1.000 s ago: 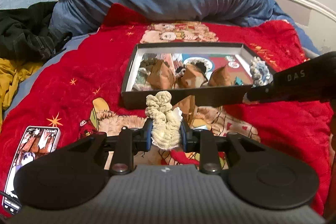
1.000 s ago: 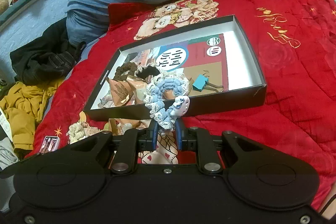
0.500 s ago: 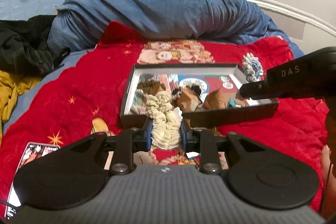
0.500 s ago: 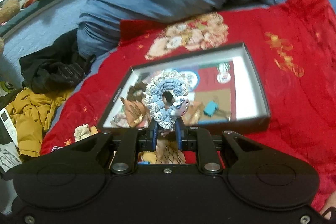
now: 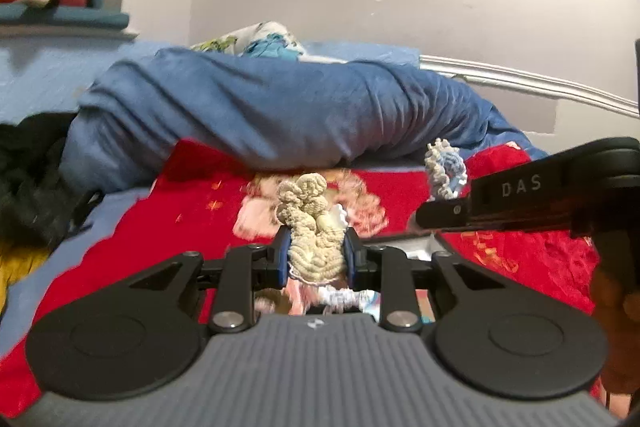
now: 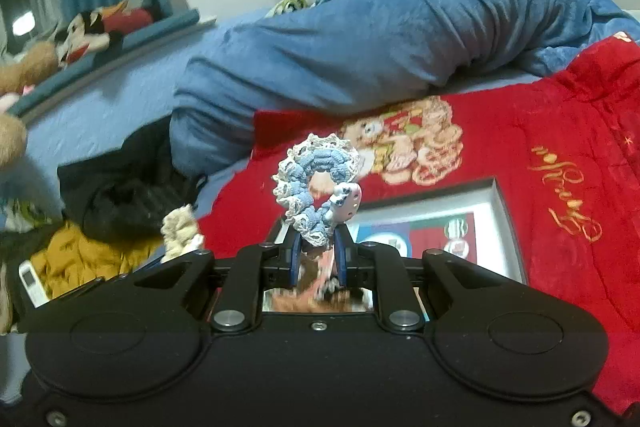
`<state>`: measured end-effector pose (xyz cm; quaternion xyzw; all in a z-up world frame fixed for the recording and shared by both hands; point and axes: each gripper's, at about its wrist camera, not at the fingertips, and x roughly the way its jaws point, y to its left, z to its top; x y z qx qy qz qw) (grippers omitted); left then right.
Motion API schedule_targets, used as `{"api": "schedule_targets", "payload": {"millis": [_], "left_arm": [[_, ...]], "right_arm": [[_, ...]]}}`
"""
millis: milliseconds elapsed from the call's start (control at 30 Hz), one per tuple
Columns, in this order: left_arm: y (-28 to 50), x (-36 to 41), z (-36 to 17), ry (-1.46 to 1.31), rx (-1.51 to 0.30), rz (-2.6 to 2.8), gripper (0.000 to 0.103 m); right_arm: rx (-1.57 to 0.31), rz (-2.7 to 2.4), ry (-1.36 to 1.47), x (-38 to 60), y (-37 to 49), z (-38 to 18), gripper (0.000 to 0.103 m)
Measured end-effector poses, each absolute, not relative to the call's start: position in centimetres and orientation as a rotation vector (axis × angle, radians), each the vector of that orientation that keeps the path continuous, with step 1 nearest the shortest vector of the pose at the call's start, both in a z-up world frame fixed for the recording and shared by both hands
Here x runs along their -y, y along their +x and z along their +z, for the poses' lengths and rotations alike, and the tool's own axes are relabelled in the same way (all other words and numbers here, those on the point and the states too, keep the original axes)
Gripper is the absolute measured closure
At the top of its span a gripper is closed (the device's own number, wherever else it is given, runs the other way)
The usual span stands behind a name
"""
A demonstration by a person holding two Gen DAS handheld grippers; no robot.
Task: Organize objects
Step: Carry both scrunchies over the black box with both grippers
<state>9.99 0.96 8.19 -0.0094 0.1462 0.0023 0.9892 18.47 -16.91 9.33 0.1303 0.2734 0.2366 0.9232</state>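
My left gripper is shut on a cream crocheted scrunchie, held up above the red blanket. My right gripper is shut on a blue and white crocheted scrunchie with a small pink charm. That scrunchie also shows in the left wrist view, at the tip of the right gripper's black body to my right. The cream scrunchie shows in the right wrist view, to the left. The black box lies low under both grippers, mostly hidden; its white inner wall and printed floor show.
A rolled blue duvet lies across the back of the bed. Dark and yellow clothes are heaped at the left. A white phone lies at the far left. A white bed rail runs at the back right.
Both grippers have risen and tilted up with their scrunchies. The box has dropped to the bottom of both views and the wall now fills the top.
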Motion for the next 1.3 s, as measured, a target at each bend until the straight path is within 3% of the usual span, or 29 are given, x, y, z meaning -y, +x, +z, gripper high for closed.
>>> {"api": "schedule_targets", "payload": {"millis": [267,533,800,1300], "left_arm": [[17.2,-0.6,8.8,-0.073,-0.357,-0.048,0.073],[21.3,0.7,4.0,-0.103,-0.486,-0.119,0.072],[21.9,2.8,0.4,-0.056,-0.582,-0.158,0.072],[22.4,3.3,-1.1,-0.025,-0.644,-0.149,0.065]], "right_arm": [[-0.597,0.427,0.257,17.8,23.1,8.8,0.086],[-0.745,0.332,0.261,18.7,28.1,4.0,0.086],[-0.838,0.251,0.311,19.9,29.7,-0.6,0.086],[-0.866,0.274,0.235,18.6,28.5,-1.5,0.085]]}}
